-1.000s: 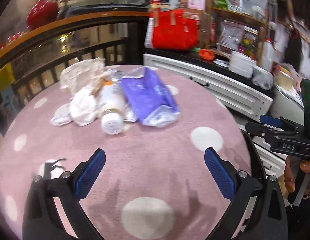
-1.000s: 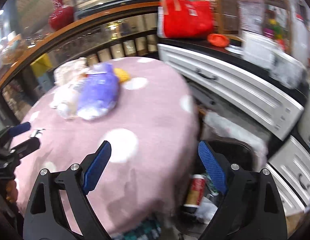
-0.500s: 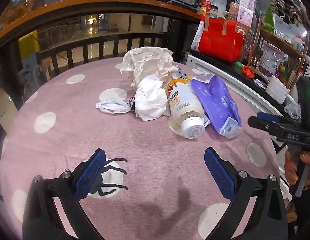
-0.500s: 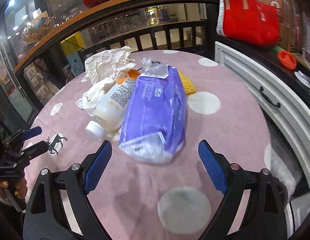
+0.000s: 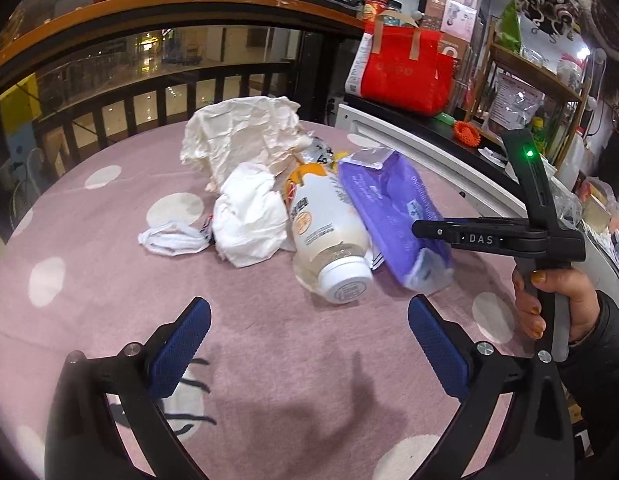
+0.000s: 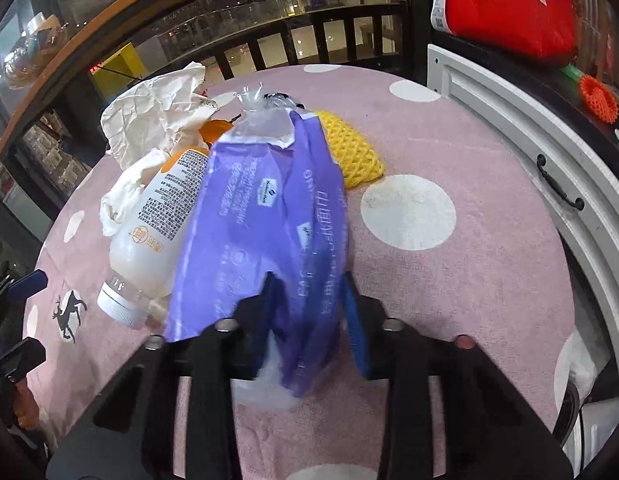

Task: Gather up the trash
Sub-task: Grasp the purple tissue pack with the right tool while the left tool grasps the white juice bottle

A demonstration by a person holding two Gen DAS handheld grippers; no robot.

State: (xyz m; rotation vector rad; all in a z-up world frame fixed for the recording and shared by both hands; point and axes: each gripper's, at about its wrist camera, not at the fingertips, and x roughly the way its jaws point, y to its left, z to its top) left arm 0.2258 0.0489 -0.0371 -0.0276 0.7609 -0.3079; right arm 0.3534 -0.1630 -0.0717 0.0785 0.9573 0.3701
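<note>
While left tool [image 5: 309, 344] gapes, right tool [image 6: 309, 304], just closing, pinches purple bag [image 6: 265, 208].

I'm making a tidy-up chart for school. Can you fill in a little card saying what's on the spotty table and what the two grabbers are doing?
table: pink cloth with white dots
trash pile: purple plastic bag, white bottle lying on its side, crumpled paper, white tissue, yellow net
right gripper: jaws just closed, pinching the purple plastic bag's near end
left gripper: open, holding nothing, short of the pile
nearby: red bag on the counter
</note>
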